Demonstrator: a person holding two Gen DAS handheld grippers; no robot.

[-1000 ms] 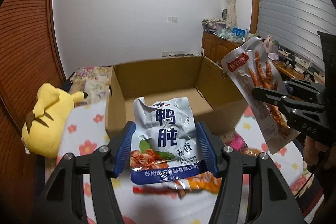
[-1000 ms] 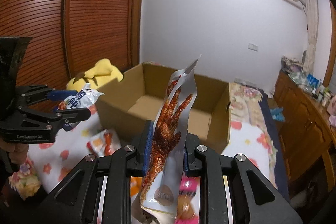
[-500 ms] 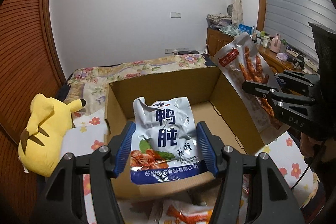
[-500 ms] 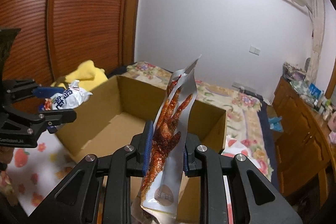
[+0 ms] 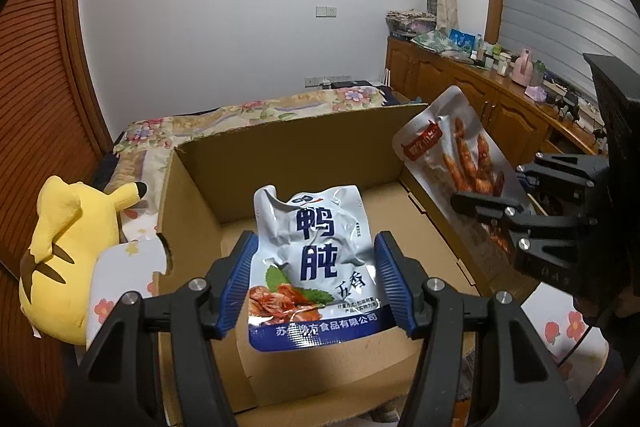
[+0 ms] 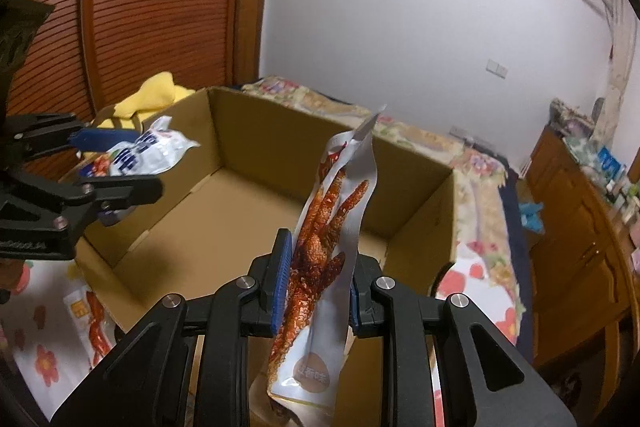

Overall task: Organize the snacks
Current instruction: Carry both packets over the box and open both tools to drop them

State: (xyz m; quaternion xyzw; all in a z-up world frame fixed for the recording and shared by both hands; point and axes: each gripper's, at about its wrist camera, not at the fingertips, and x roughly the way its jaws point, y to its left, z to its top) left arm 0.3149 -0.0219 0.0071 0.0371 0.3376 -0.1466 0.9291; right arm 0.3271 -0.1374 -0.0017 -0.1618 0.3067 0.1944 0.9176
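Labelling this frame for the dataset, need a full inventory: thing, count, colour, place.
cardboard box: 1, brown, open, on the floral bed
blue-white snack pouch: 1, in left hand-held gripper, over the box
chicken-feet snack pack: 1, clear with red contents, in right hand-held gripper, over the box
loose snack pack: 1, orange-white, on bed outside the box
plush toy: 1, yellow, left of box
wooden cabinets: brown, right wall, cluttered top
left hand-held gripper: black, blue pads, shut
right hand-held gripper: same, shut
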